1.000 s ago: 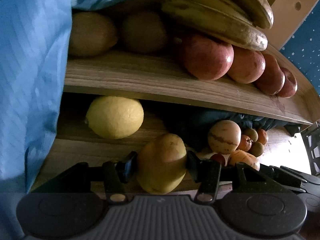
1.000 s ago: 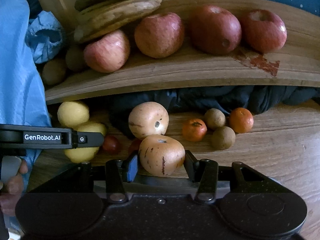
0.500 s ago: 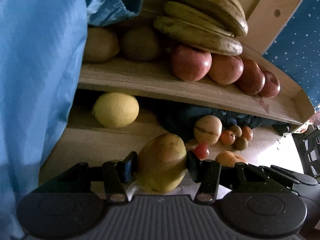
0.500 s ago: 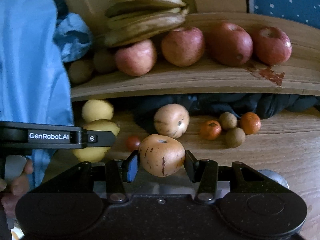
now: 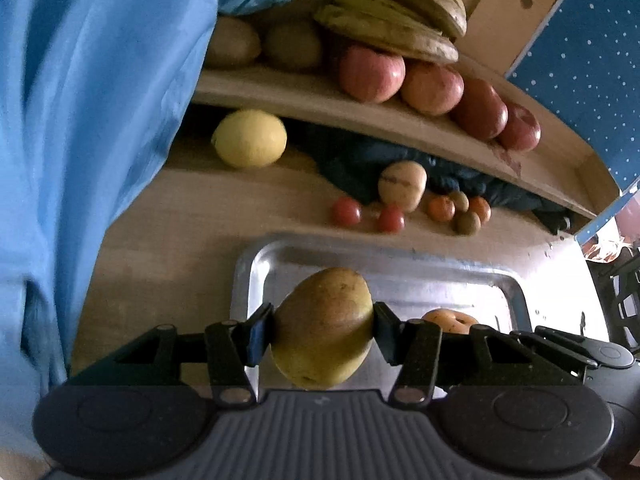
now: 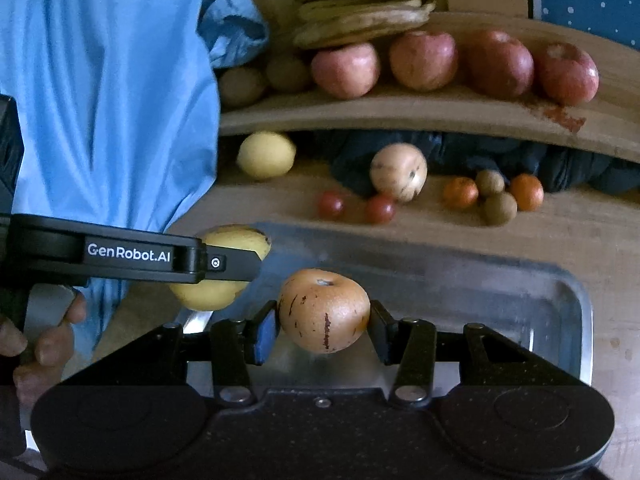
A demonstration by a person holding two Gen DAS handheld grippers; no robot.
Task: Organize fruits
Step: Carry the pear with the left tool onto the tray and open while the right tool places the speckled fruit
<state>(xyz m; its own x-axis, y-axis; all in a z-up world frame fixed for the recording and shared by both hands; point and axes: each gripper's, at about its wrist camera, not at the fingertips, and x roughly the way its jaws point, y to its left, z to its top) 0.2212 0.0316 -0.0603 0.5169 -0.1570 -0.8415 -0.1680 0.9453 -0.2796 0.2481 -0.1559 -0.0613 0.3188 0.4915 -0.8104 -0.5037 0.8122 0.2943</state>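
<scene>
Left hand-held gripper is clamping a yellow-green mango, faint blush on its skin, above the near-left part of the metal tray. Right hand-held gripper is pinching a round tan fruit with dark streaks over the same tray. Beyond, toward the desk's far edge, a lemon, tomatoes and small oranges are lying; apples and bananas are sitting on the shelf.

A home, by the look of it: a wooden shelf stacked with bananas and apples, dark clothing stuffed beneath it, and a star-dotted blue wall covering beside the wooden worktop.
</scene>
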